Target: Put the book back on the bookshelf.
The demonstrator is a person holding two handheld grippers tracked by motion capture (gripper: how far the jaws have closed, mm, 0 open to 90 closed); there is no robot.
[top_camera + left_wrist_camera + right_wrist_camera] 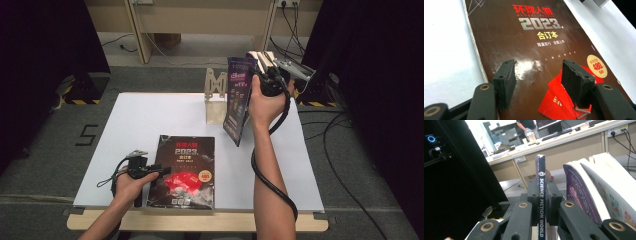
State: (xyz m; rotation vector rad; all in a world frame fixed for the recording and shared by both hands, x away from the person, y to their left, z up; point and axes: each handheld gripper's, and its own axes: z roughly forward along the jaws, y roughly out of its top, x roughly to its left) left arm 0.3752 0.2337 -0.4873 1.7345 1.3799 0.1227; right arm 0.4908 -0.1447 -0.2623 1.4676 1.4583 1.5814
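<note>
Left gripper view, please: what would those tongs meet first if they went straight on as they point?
Probably the dark magazine lying flat on the table: the open left tongs angle down over its cover, though the gap is hard to judge.

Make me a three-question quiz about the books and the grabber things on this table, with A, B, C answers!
1. Where does the dark book with "2023" on its cover lie?
A. flat on the white table top
B. inside the wooden stand
C. on the floor

2. What colour is the "2023" book's cover, mostly?
A. bright green
B. dark brown
C. pink

3. What is the right gripper doing?
A. resting open on the table
B. gripping a book by its spine
C. holding a cup

Answers:
1 A: the high view shows it lying flat at the near edge, by the left gripper, whose jaws stand open over its cover.
2 B: the left gripper view shows a dark brown cover with some red at the bottom.
3 B: its jaws press both sides of the purple magazine, raised near the wooden stand.
</note>
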